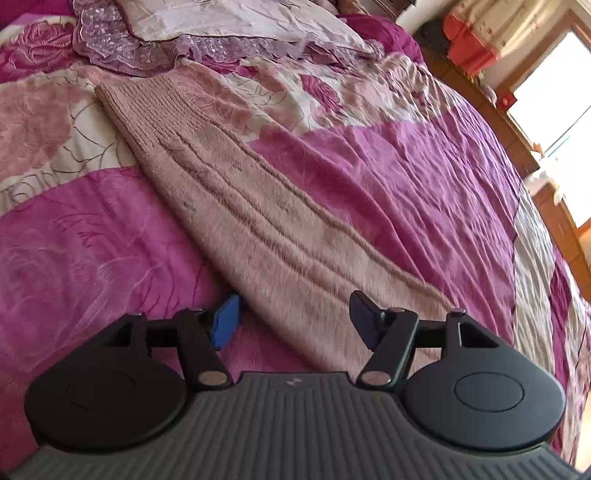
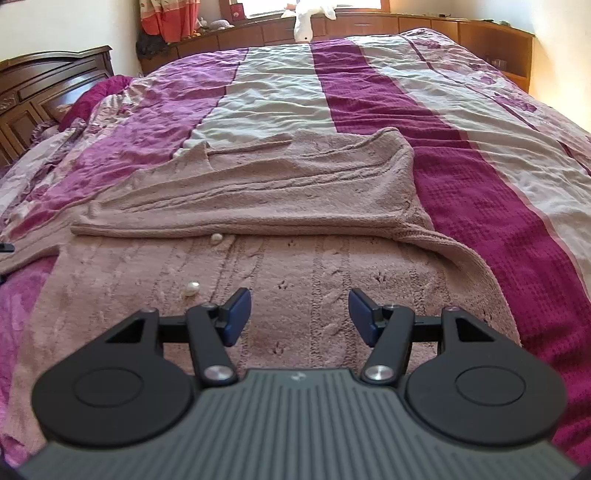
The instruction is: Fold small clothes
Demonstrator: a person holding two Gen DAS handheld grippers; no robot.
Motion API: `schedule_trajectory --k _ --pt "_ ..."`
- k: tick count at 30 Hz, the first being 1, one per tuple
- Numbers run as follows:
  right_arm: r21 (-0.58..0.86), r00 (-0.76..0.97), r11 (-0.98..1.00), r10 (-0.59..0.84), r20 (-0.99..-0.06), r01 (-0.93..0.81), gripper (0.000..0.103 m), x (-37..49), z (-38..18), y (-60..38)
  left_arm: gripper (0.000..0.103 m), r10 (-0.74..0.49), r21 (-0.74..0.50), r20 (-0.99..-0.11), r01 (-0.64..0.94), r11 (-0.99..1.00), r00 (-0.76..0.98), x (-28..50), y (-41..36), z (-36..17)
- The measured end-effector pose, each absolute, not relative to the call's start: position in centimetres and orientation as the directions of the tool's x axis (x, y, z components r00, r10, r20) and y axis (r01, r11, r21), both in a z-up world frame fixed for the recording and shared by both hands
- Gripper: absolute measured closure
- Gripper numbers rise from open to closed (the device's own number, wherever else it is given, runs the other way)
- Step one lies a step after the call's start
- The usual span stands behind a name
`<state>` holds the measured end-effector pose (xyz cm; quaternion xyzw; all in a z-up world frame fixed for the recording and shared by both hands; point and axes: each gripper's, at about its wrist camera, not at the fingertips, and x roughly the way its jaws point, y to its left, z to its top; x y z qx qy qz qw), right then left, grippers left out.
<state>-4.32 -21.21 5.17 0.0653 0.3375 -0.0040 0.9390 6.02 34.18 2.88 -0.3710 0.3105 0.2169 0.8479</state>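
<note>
Knit cardigan: one dusty-pink knit cardigan (image 2: 258, 229) lies spread on the bed's floral bedspread (image 2: 480, 192), one side folded across its body.
Sleeve: in the left wrist view, a long strip of the same knit (image 1: 258, 206) runs from near the pillow down to the blue pads.
Left hand-held gripper (image 1: 295, 317): jaws apart, nothing clamped; the knit's near end lies below and between the pads, whether touching I cannot tell.
Right hand-held gripper (image 2: 300, 314): jaws apart, nothing pinched; it hangs over the cardigan's cable-knit front, near its edge.
Buttons: two pearl-like buttons, one (image 2: 192, 288) just left of the right gripper's left pad, one (image 2: 216, 239) at the fold's edge.
Pillow: one lace-trimmed pillow (image 1: 221, 26) at the bed's head.
Writing: none readable.
</note>
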Motion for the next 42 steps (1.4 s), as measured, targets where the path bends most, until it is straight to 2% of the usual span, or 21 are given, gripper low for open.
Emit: schedule_trajectory --k 6,7,8,9,10,11,21,28,34,42 --pt "0.114 0.769 0.991 0.017 -0.639 0.073 0.042 -4.1 4.9 -21.5 0.035 0.185 -0.492 -0.655 -0.600 0.631 0.732 8.2 34.8 2.6" --pt "0.114 0.769 0.991 0.015 -0.639 0.075 0.042 -4.1 4.9 -21.6 0.045 0.187 -0.481 -0.650 -0.590 0.648 0.736 8.6 34.8 2.7" --pt "0.114 0.770 0.990 0.013 -0.639 0.078 0.042 -4.0 4.9 -21.6 0.067 0.193 -0.462 -0.649 -0.583 0.669 0.736 8.9 34.7 2.9" --pt "0.113 0.769 0.990 0.011 -0.639 0.079 0.042 -4.0 4.9 -21.7 0.078 0.199 -0.441 -0.653 -0.581 0.684 0.730 9.1 34.6 3.0" --pt "0.113 0.769 0.990 0.010 -0.639 0.081 0.042 -4.0 5.0 -21.8 0.088 0.198 -0.438 -0.655 -0.580 0.687 0.729 9.1 34.7 3.1" --pt "0.113 0.770 0.990 0.008 -0.638 0.083 0.042 -3.9 5.0 -21.9 0.091 0.194 -0.451 -0.649 -0.578 0.681 0.735 8.9 34.8 3.1" --pt "0.135 0.779 0.987 0.016 -0.627 0.089 0.042 -3.9 5.3 -22.5 0.093 0.161 -0.453 -0.469 -0.393 0.800 0.868 7.2 31.0 10.0" --pt "0.140 0.782 0.987 0.022 -0.623 0.084 0.042 -4.0 5.8 -22.8 0.093 0.068 -0.448 -0.372 -0.243 0.860 0.926 7.7 25.8 15.2" --pt "0.136 0.769 0.987 0.024 -0.638 0.082 0.042 -3.7 6.0 -23.2 0.094 -0.044 -0.447 -0.328 -0.114 0.887 0.944 8.0 19.9 17.8" --pt "0.153 0.772 0.985 0.033 -0.635 0.084 0.042 -3.6 6.2 -24.3 0.094 -0.145 -0.406 -0.329 -0.001 0.914 0.933 8.9 10.7 18.8"
